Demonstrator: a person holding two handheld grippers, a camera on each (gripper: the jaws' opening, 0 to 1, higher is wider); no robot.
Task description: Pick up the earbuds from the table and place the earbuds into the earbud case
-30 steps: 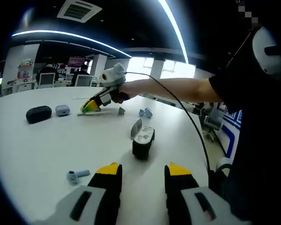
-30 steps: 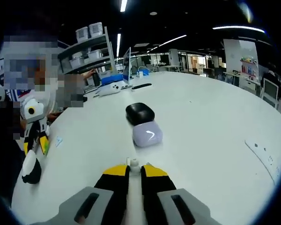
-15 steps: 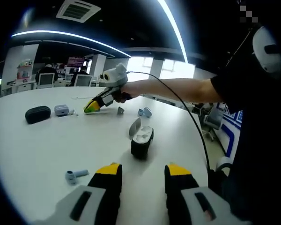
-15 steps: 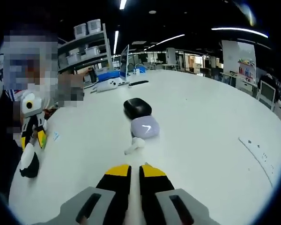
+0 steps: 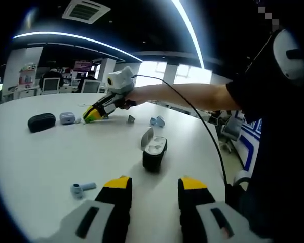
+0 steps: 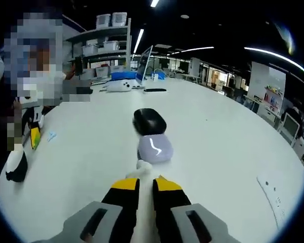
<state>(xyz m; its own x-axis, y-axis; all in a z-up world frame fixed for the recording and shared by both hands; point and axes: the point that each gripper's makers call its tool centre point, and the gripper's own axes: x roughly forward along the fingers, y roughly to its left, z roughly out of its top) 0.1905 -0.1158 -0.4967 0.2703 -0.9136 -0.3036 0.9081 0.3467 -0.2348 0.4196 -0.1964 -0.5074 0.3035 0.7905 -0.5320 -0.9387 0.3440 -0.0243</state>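
In the left gripper view, going left to right, a dark pouch (image 5: 41, 122) lay at nine o'clock on the white surface (image 5: 50, 157), a pale closed case (image 5: 67, 118) just beside it, then your right claw (image 5: 91, 116) with its tips low over the surface. A bluish earbud (image 5: 82, 189) sat at seven o'clock near your left claw (image 5: 154, 186), the open earbud case (image 5: 154, 150) stood at the centre, and more small pieces (image 5: 157, 121) lay beyond it at one o'clock.

The likeliest slip, as I judge it — your right claw's jaws had nearly met at the white earbud (image 6: 143, 167), which lay at their very tips against the pale case (image 6: 154, 148). Closing there could pinch only its edge and flick it away, or nudge that case. I could not tell whether the bud was actually gripped.

Your left claw stood wide open, holding and touching nothing — its jaws framed the open earbud case.
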